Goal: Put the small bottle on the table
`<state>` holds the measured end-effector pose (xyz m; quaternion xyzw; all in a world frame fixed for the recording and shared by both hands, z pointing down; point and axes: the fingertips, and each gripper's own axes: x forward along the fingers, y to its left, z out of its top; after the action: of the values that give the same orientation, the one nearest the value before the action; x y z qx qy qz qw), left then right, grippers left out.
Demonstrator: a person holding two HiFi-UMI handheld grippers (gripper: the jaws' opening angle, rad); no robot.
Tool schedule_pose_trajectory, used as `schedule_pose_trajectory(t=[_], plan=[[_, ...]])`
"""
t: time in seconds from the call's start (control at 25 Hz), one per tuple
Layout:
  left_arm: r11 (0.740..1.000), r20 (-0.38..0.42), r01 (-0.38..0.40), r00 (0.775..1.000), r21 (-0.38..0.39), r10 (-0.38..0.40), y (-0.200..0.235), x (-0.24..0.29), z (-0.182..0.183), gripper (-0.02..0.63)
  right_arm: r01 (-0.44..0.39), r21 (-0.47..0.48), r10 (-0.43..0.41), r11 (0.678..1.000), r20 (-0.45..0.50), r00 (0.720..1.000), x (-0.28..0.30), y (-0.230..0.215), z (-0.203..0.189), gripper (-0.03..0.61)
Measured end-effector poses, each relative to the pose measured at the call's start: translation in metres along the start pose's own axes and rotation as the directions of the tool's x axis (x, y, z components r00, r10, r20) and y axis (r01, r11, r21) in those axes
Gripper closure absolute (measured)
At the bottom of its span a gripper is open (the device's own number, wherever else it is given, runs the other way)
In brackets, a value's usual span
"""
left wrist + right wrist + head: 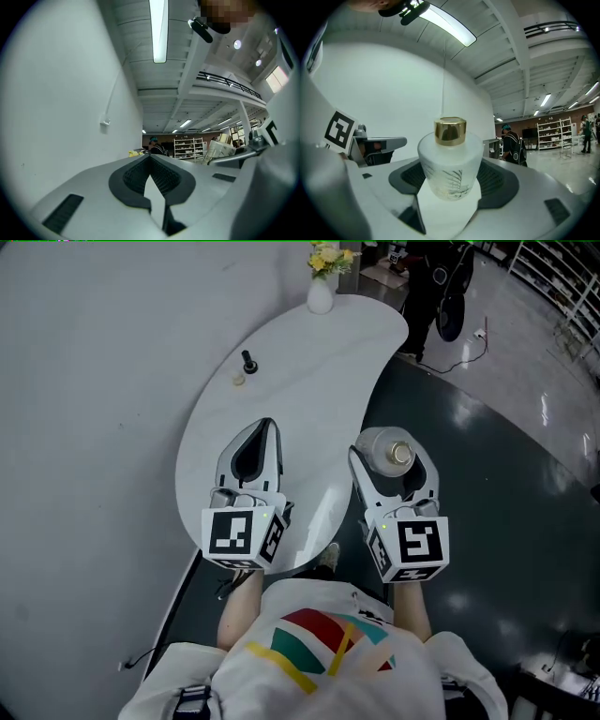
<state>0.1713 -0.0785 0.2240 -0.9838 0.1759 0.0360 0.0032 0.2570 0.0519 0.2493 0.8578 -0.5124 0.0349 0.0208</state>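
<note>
The small bottle (449, 157), frosted with a gold cap, stands upright, pinched at its body by my right tongs (394, 465). In the head view it seems to hang just off the right edge of the white worktop (309, 362), over the dark floor (497, 493). So I judge it must go left, then straight down; my left tongs (255, 451), pressed together on nothing, are over the worktop.

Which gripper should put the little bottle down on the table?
Right. The right gripper holds the small bottle between its jaws, near the table's edge. The left gripper is shut and empty.
</note>
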Motion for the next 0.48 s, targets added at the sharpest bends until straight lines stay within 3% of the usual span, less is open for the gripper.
schedule_pose_trajectory(t=[0.36,0.48], plan=[[0.987,0.008,-0.131,0.991,0.096,0.131,0.034,0.030,0.013,0.597,-0.115,0.033,0.117,0.993,-0.037,0.992,0.073,0.003,0.002,0.239],[0.980,-0.005,-0.181,0.983,0.084,0.182,0.043,0.037,0.006,0.597,-0.172,0.027,0.173,0.985,-0.042,0.984,0.091,0.007,0.004,0.239]])
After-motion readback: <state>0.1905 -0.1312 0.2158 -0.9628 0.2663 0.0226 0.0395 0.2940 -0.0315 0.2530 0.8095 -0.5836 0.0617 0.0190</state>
